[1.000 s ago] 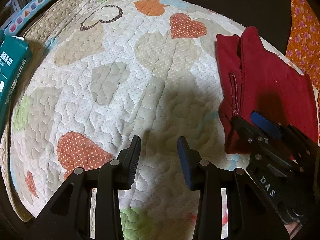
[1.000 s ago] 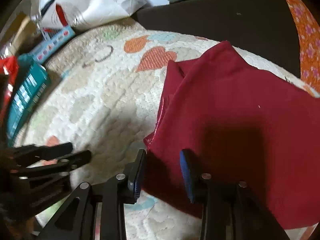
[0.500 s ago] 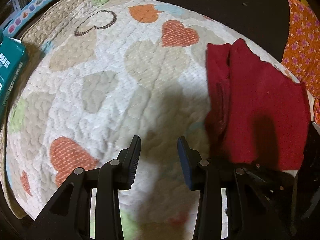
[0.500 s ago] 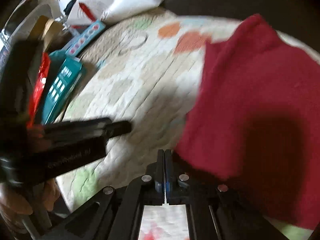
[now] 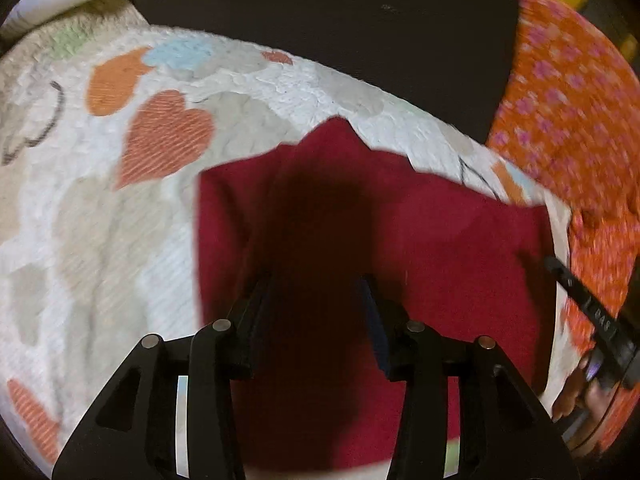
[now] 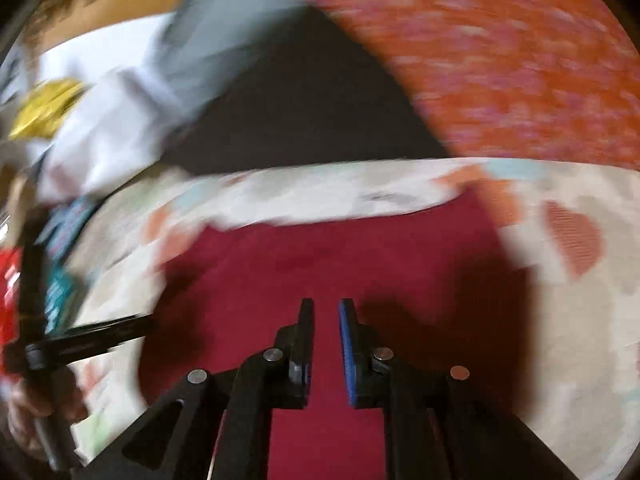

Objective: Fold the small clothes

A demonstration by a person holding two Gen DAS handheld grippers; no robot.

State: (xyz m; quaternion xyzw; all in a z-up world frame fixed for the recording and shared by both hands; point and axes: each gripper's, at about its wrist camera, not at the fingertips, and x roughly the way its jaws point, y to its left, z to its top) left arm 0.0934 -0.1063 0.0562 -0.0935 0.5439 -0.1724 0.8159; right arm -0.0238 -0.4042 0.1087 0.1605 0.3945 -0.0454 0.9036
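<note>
Red cloth (image 5: 440, 248) lies flat on the heart-print quilt (image 5: 100, 208), toward the quilt's edge nearest the orange flowered fabric (image 5: 568, 112); one pointed corner sticks out on its far side and a doubled strip runs down its left edge. Left tongs (image 5: 316, 312) hover over the cloth's near middle, jaws spread wide, nothing between them. Right tongs (image 6: 325, 344) are also above the cloth, jaws a narrow gap apart with only red fabric seen through the gap, so not pinching anything; in the left view their tip (image 5: 576, 292) shows at the cloth's right edge. Both views are smeared by motion, so fine creases cannot be read. Risks, as judged: with tongs above the cloth's middle rather than at a corner or hem, a closing pinch could catch a mid-panel bunch, or both layers of the doubled strip, and the fold would come out skewed. A thin, limp cloth may slip from a shallow bite. Dragging it could rumple the soft quilt beneath, or pull it off that near edge toward the orange fabric.
</note>
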